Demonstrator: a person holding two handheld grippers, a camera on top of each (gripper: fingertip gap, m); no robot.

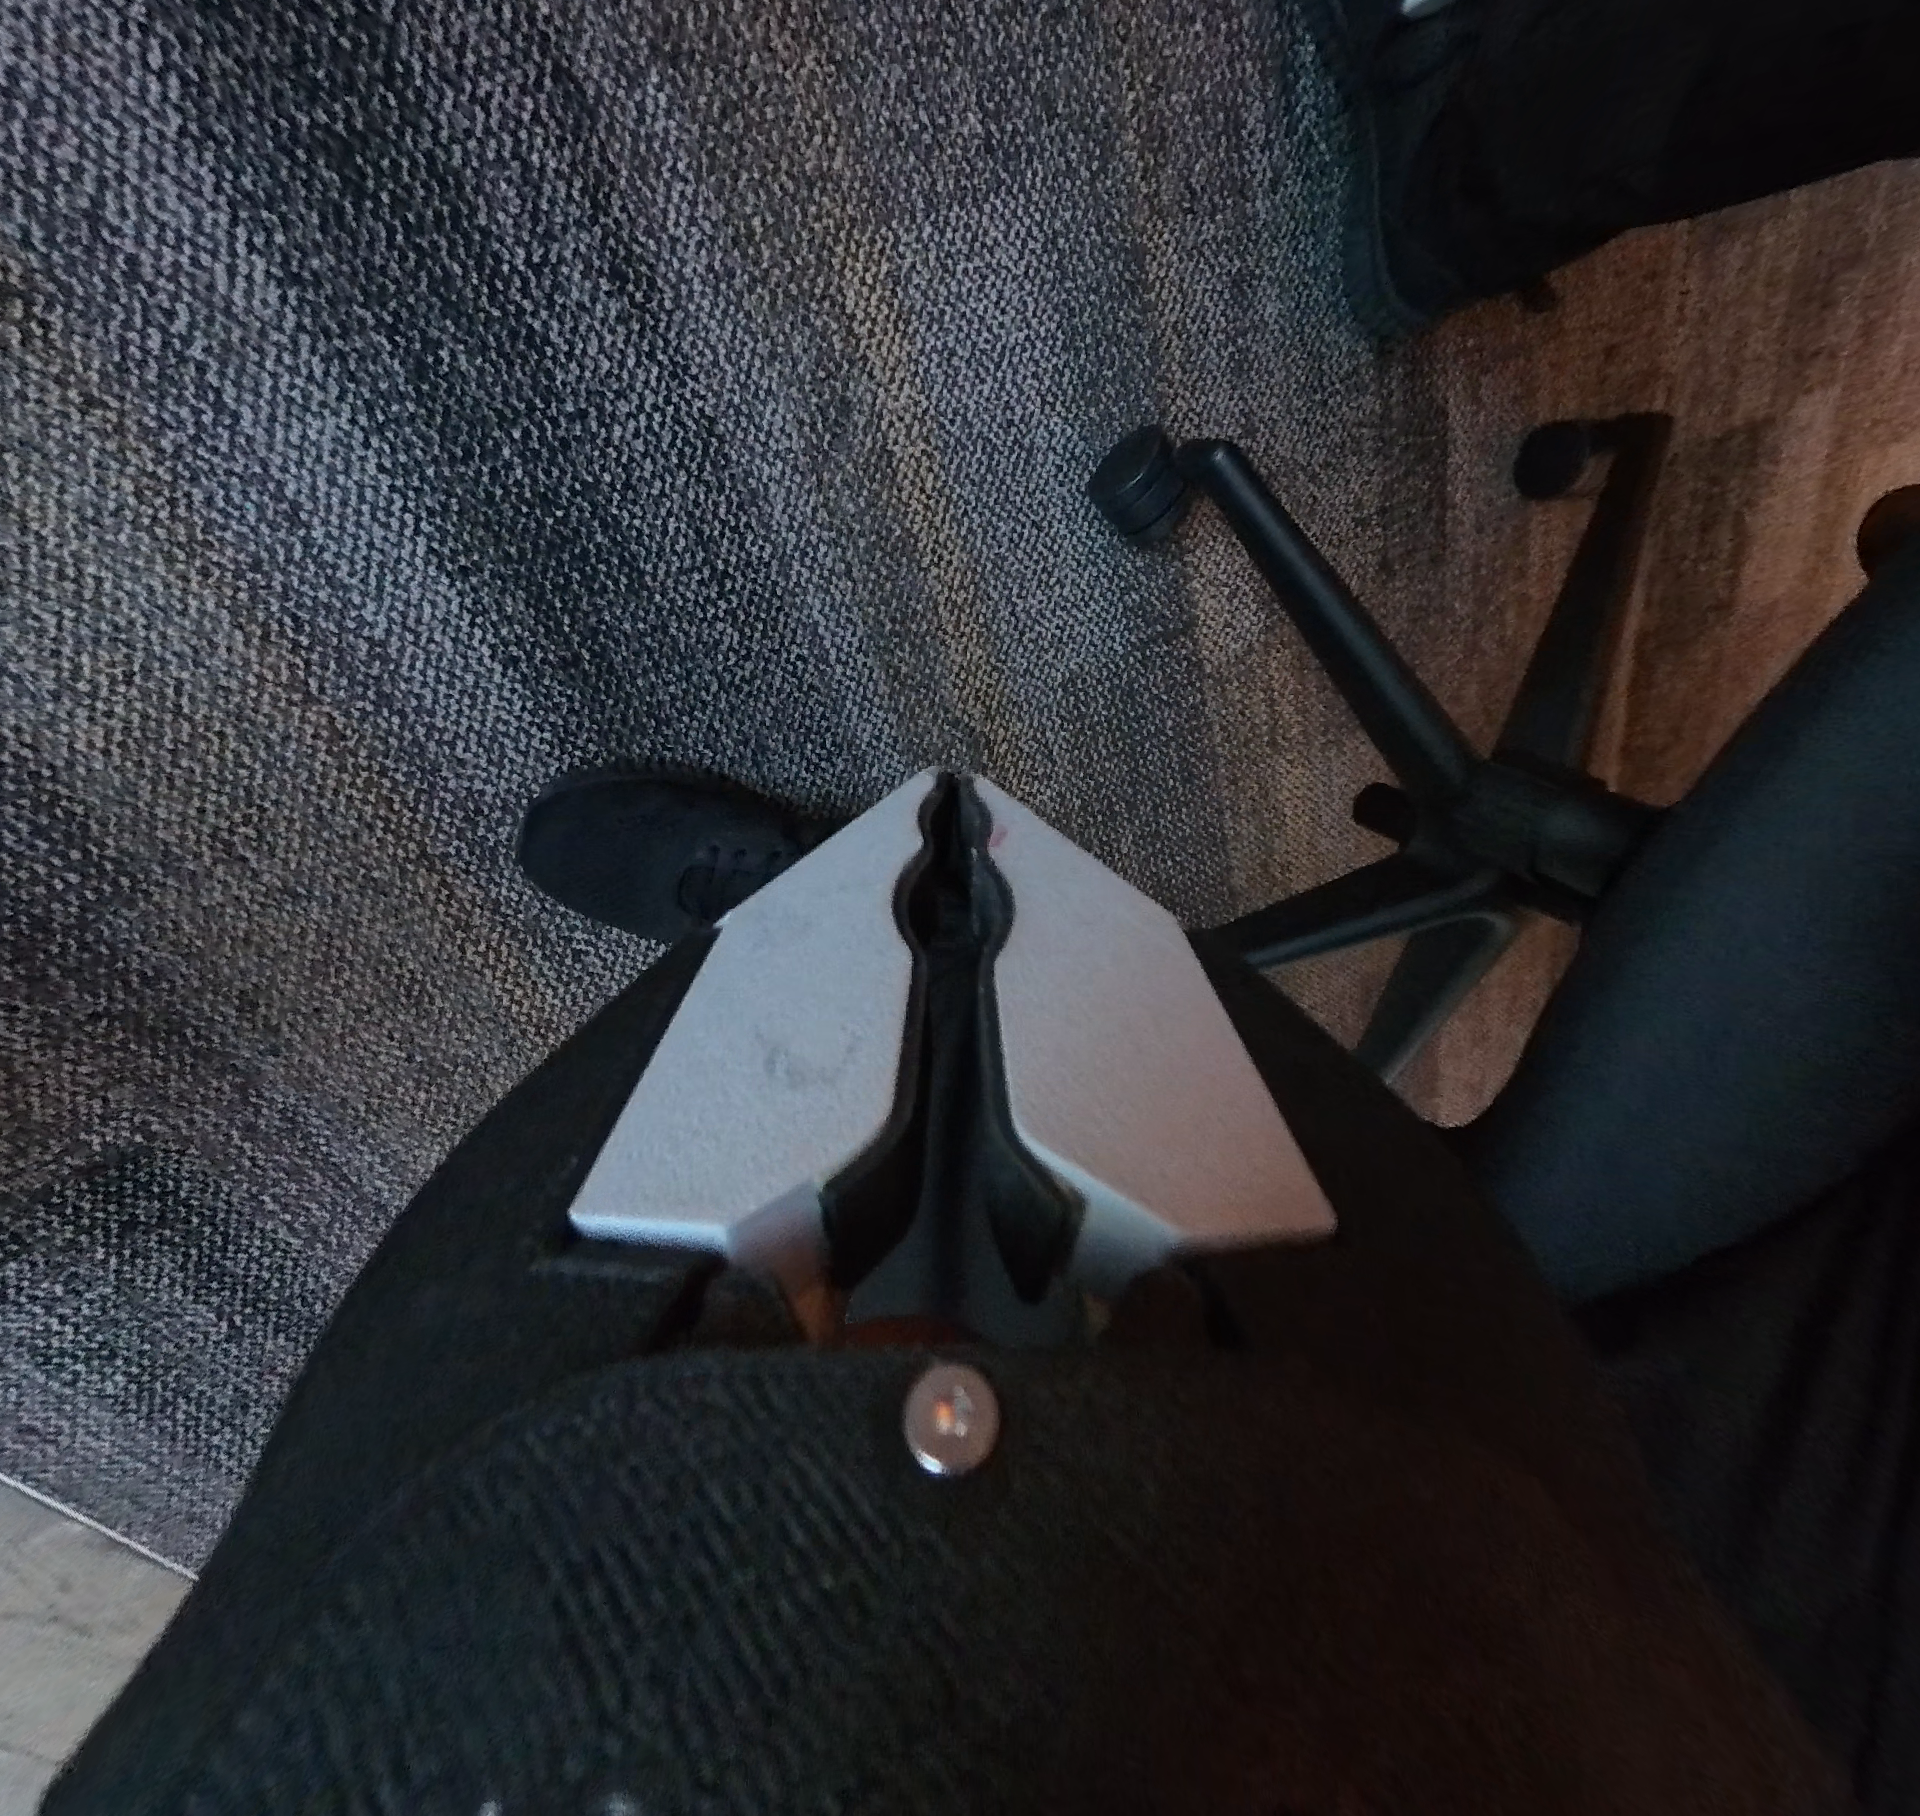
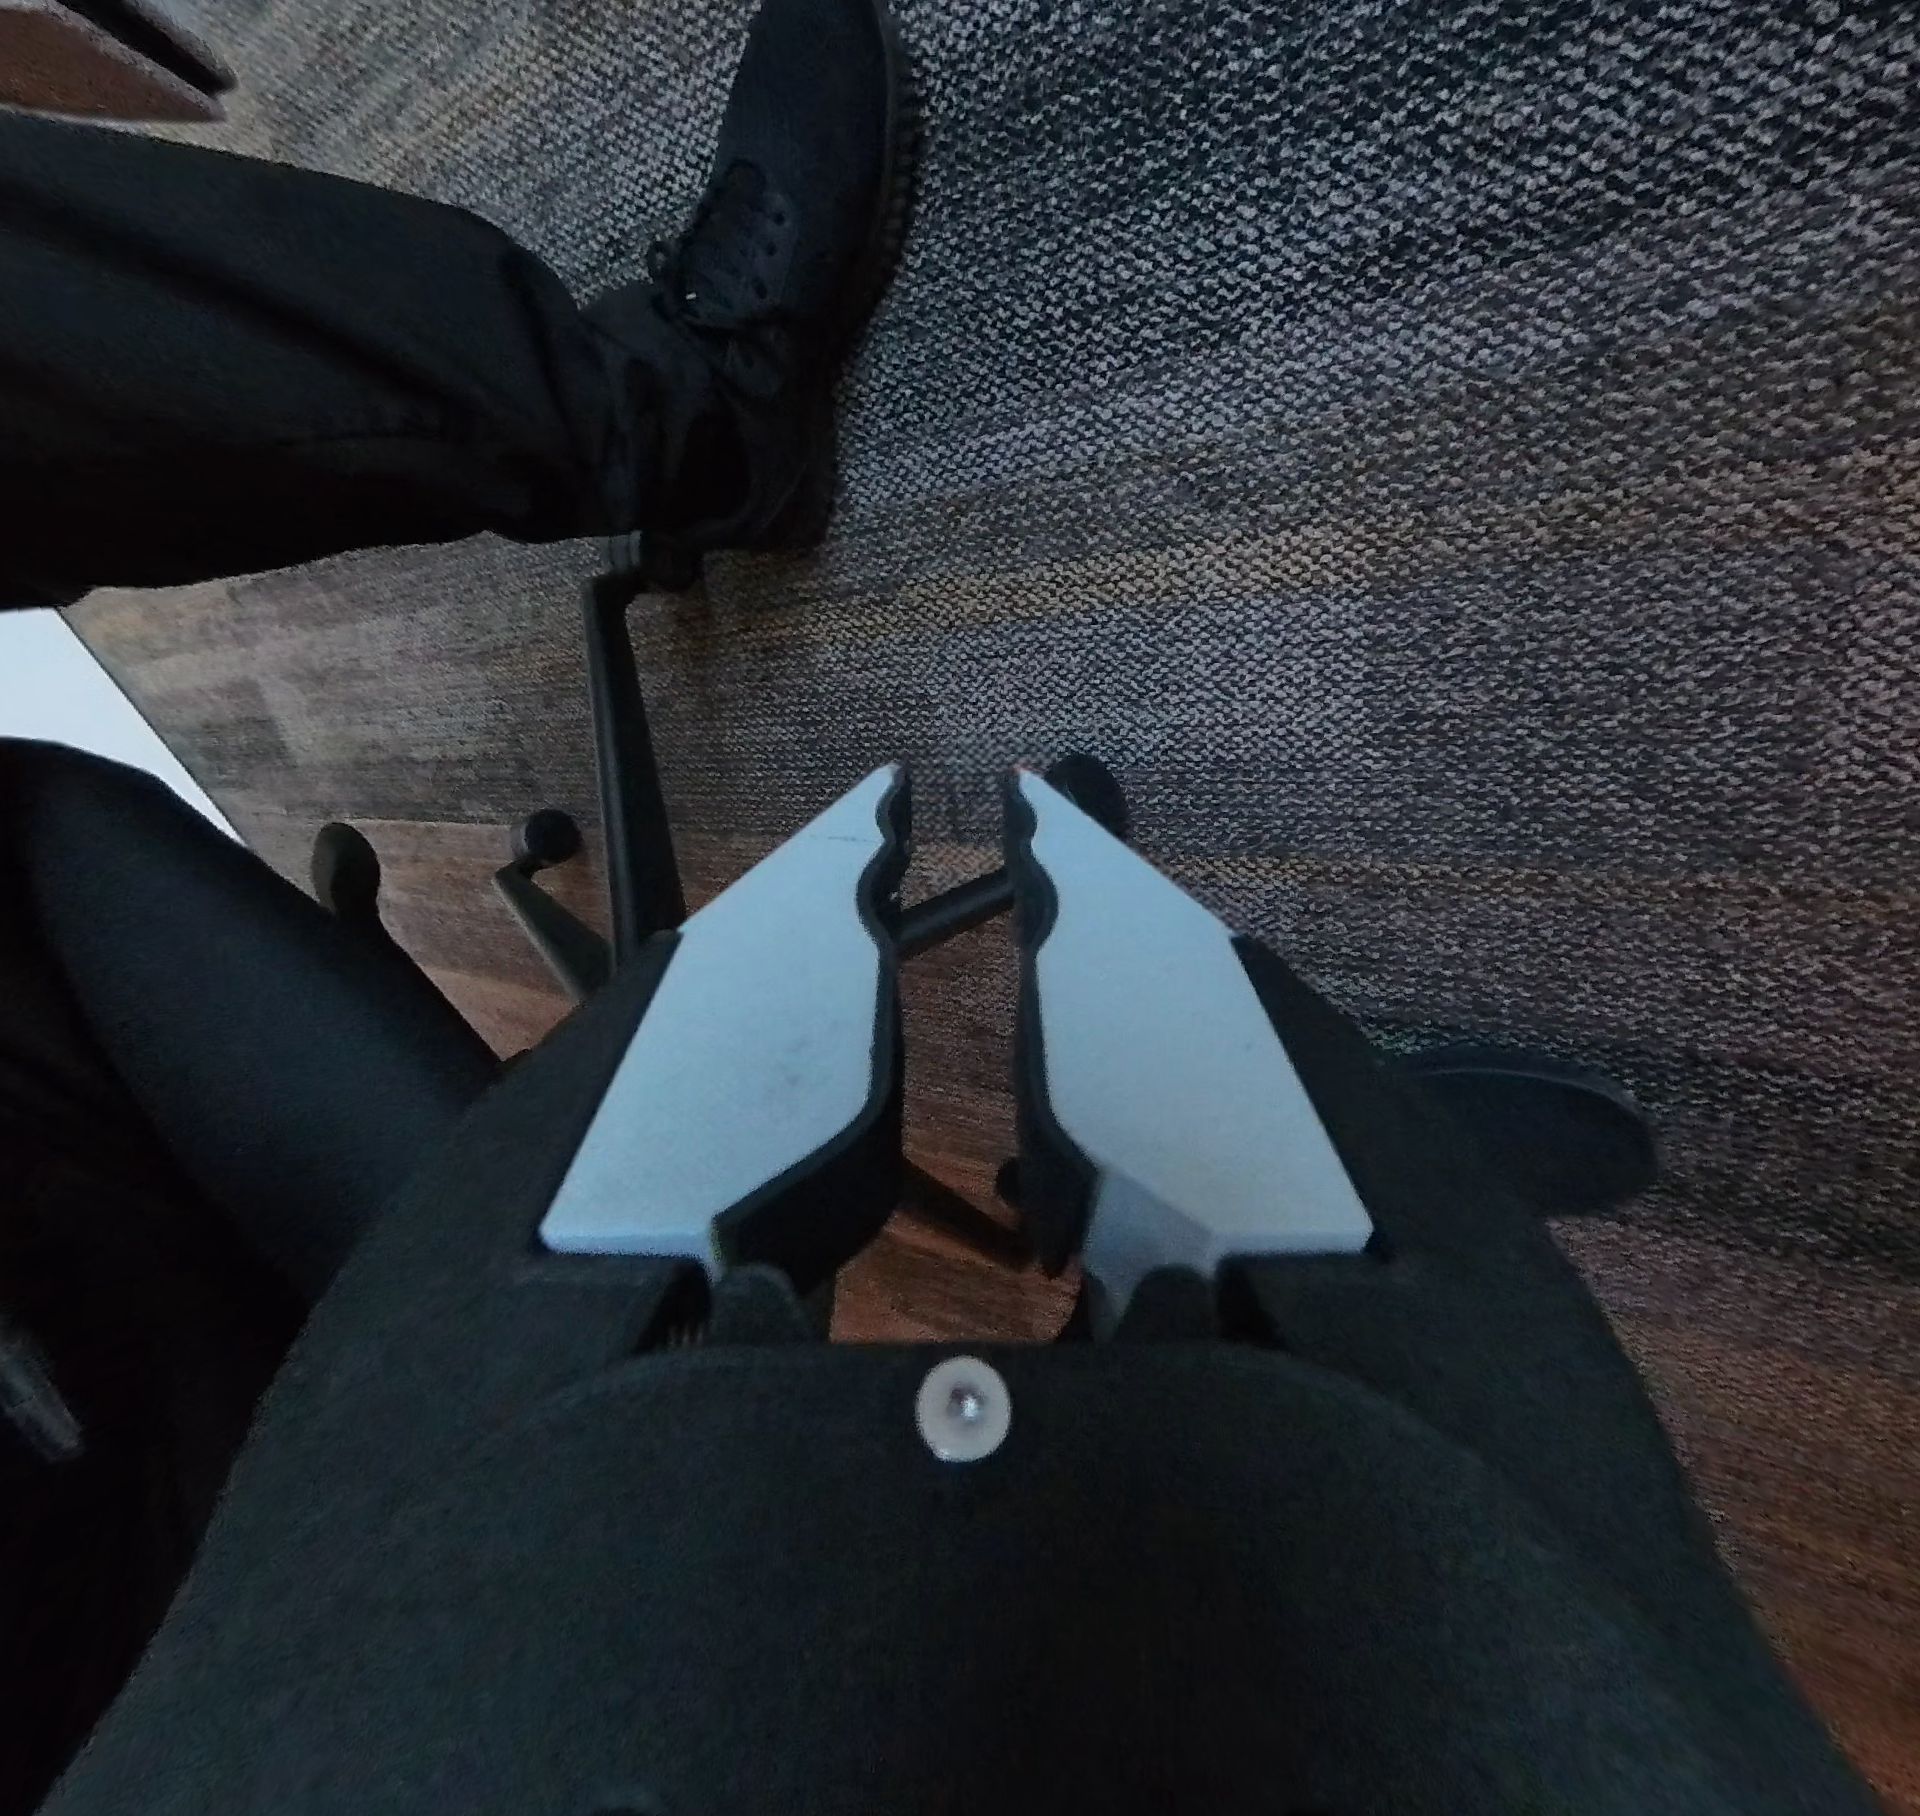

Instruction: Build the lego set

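We see grey carpet (image 1: 520, 312) | black shoe (image 2: 821, 156) with dark trouser leg (image 2: 260, 364) | black chair base (image 1: 1496, 810) on castors, beside us.

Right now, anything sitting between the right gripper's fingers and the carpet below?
Partly. The right gripper is open and holds nothing; bare carpet shows between its fingertips. Farther back in the gap, a black chair base leg crosses beneath, apparently well below the fingers and not touching them.

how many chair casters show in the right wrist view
4 that I can make out: one by the shoe heel, two at lower left, and one peeking past the right tongs' tip. Another may sit hidden under the tongs.
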